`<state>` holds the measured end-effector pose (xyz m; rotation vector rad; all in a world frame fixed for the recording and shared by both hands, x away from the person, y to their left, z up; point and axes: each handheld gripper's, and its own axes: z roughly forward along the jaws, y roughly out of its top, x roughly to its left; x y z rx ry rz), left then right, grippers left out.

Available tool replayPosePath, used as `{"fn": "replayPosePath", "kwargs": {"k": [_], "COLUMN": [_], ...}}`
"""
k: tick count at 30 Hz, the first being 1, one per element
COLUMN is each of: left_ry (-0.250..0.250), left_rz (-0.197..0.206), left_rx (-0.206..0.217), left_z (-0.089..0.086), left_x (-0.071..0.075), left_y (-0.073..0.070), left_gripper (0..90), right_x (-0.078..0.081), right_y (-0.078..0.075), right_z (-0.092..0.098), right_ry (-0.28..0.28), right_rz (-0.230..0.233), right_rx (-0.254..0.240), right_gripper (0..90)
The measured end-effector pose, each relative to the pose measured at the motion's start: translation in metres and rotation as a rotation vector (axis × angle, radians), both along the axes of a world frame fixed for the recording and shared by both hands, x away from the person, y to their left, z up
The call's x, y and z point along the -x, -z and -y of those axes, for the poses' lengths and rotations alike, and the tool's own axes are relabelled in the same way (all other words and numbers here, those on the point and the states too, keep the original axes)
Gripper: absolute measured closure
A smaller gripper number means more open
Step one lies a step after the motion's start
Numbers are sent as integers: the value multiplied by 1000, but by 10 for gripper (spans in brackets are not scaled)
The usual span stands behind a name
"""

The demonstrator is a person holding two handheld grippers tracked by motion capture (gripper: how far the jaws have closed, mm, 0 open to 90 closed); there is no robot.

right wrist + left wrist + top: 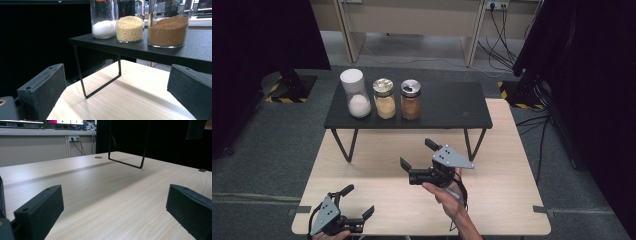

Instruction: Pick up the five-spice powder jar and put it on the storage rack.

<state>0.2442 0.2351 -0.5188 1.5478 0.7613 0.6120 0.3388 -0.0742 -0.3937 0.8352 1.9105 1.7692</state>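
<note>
My right gripper (418, 154) has its fingers wide and empty; the brown jar (410, 99) stands on the black shelf (452, 107) well beyond them. My left gripper (358, 201) fingers are wide too, over bare table (502, 200).

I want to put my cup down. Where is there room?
The black shelf is bare right of the brown jar; its left end is crowded with three jars. The wooden table is free between the left gripper and right gripper.
</note>
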Motion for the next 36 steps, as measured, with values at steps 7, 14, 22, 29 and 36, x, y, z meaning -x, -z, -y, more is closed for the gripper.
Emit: {"fn": "replayPosePath", "kwargs": {"k": [7, 14, 22, 29, 36], "left_ry": [1, 2, 3, 4, 3], "left_rz": [1, 2, 3, 3, 3], "left_rx": [1, 1, 2, 2, 2], "left_z": [0, 0, 0, 0, 0], "left_x": [0, 0, 1, 1, 1], "left_y": [0, -1, -1, -1, -1], "left_gripper": [7, 7, 7, 7, 7], "right_x": [6, 10, 13, 15, 19], "right_y": [9, 19, 29, 36, 42], "right_z": [2, 0, -1, -1, 0], "right_ry": [-10, -17, -24, -28, -32], "right_rz": [-8, -21, -28, -33, -31], "right_rx": [-3, 7, 12, 19, 19], "right_gripper": [22, 22, 22, 22, 22]}}
